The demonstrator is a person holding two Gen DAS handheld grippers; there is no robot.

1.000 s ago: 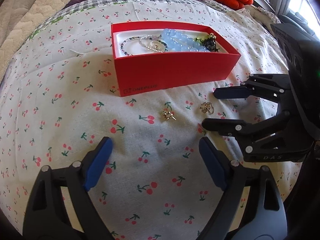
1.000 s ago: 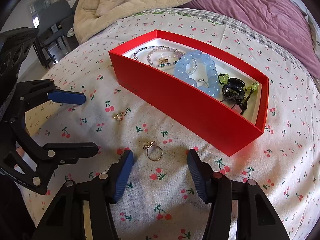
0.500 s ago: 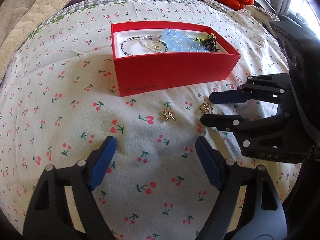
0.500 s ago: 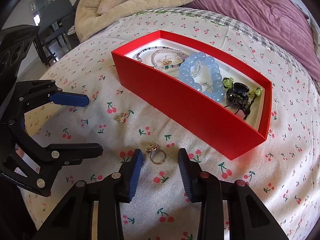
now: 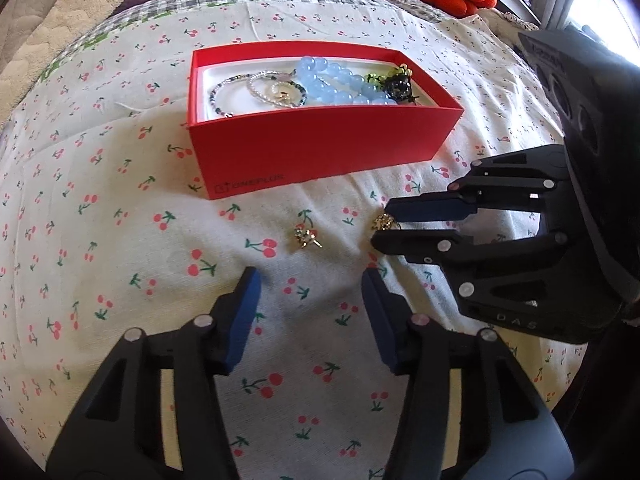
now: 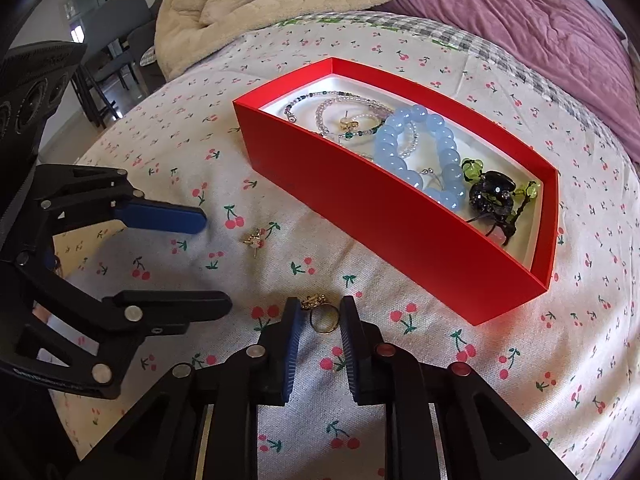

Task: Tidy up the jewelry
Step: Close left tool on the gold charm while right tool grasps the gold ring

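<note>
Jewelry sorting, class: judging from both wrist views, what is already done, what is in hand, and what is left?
Done: the blue bead bracelet, thin beaded strands and a dark ornament lie inside the red box. In hand: the right gripper is closing around the gold ring on the sheet. Left: the gold earring, ahead of the empty, closing left gripper.

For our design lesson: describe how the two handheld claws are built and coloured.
Both match: the left claw and right claw have black plastic linkage frames with silver rivets and flat blue finger pads. The right claw's body bears faint "DAS" lettering.
</note>
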